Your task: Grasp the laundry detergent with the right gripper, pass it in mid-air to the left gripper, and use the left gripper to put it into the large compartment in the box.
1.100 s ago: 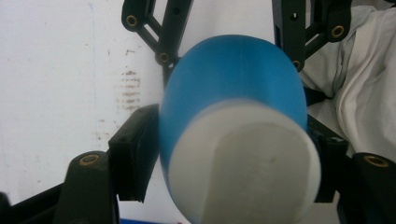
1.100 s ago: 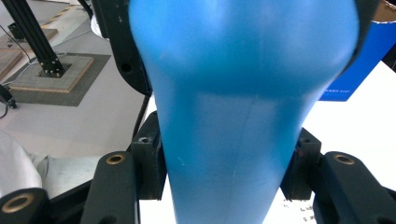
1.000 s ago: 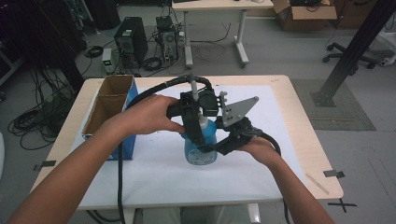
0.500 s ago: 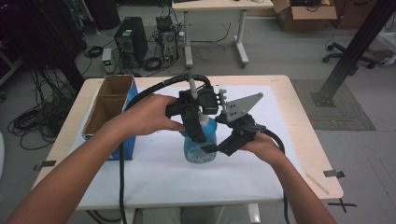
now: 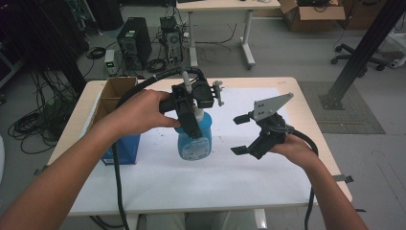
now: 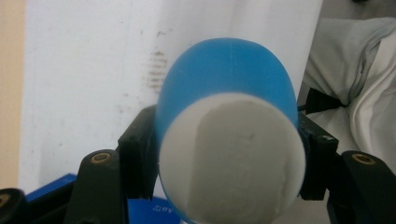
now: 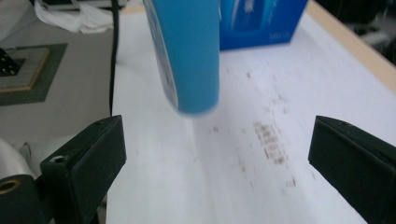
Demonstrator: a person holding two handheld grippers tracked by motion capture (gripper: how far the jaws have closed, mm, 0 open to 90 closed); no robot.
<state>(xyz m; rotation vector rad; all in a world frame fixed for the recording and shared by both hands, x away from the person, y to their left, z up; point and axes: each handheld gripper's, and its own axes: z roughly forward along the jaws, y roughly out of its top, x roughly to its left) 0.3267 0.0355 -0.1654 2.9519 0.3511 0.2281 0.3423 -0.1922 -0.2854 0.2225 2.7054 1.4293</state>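
White-covered table (image 5: 249,177) amid cabled office clutter, blue bottle (image 5: 195,139) pinched upright by left gripper (image 5: 191,112) (base blurred in the right gripper view), right gripper (image 5: 242,135) just spread wide, empty, nearby.

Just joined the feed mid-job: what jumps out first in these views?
The blue bottle at mid-table stands out, clamped near its top by the left gripper and seemingly lifted off the white sheet. To its right the right gripper has just been opening; its jaws stand wide with nothing between them. On the table's left edge sits an open blue box with a brown cardboard inside.
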